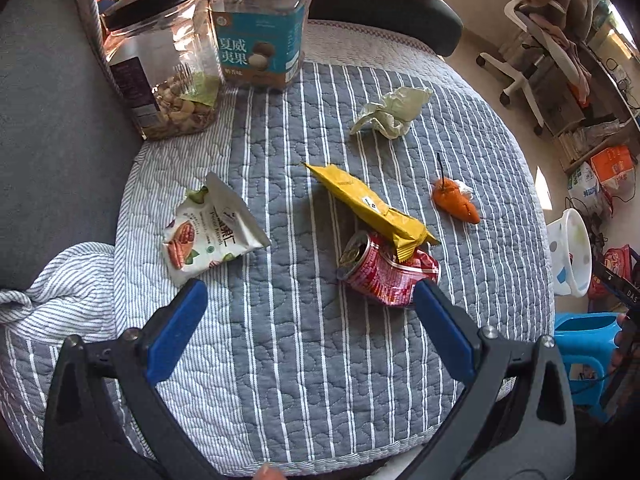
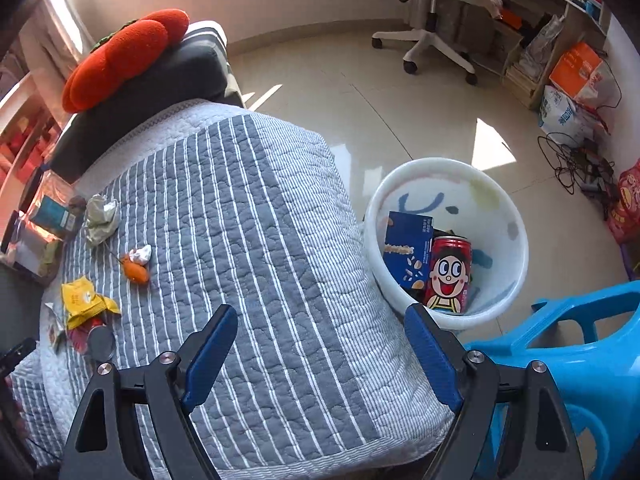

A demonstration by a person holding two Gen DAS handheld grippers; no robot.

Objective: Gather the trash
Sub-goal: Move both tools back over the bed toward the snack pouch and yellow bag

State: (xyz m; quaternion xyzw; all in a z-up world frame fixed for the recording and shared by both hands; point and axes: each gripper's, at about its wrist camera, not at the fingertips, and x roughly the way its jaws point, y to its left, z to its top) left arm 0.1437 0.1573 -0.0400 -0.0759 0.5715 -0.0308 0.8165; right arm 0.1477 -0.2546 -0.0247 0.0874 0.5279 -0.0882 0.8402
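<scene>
On the striped quilt [image 1: 280,208] lie a crushed red can [image 1: 384,276], a yellow wrapper [image 1: 372,208] resting on it, a white nut packet [image 1: 212,232], a crumpled pale wrapper [image 1: 390,112] and an orange carrot-shaped scrap [image 1: 456,200]. My left gripper [image 1: 308,300] is open and empty above the quilt, its right finger close to the can. My right gripper [image 2: 320,332] is open and empty over the quilt's edge, beside the white bin [image 2: 516,216], which holds a red can [image 2: 448,276] and a blue box [image 2: 408,248]. The trash also shows far left: the yellow wrapper [image 2: 84,300].
Two nut jars [image 1: 168,60] [image 1: 262,24] stand at the quilt's back left. An orange cushion [image 2: 124,56] lies on a dark armrest. A blue plastic stool [image 2: 580,360] stands by the bin. An office chair [image 2: 436,8], bags and cables sit across the tiled floor.
</scene>
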